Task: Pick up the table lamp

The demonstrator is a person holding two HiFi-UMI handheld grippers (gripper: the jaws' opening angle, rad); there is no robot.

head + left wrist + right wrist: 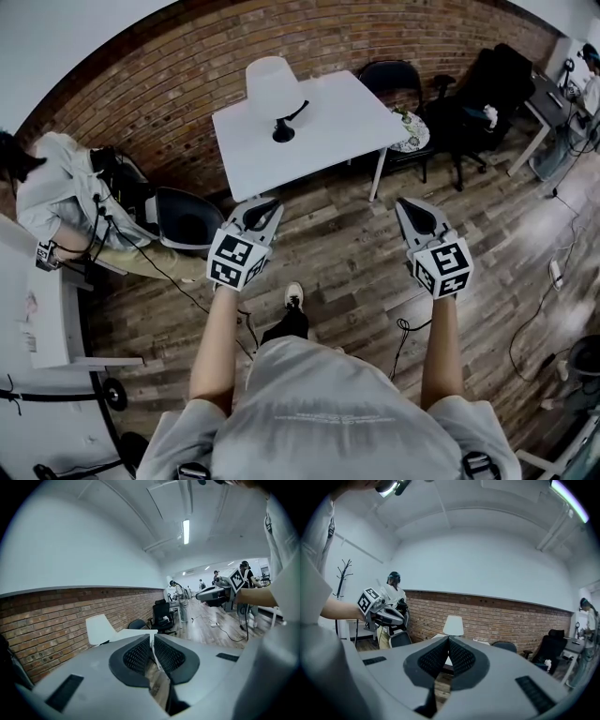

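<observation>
Ahead of us, on the white table (328, 127) by the brick wall (178, 70), the table lamp (273, 92) stands upright.
We hold the left gripper (269, 206) and the right gripper (409, 208) over the wooden floor (347, 248), well short of the table, each with jaws closed together on nothing.
</observation>
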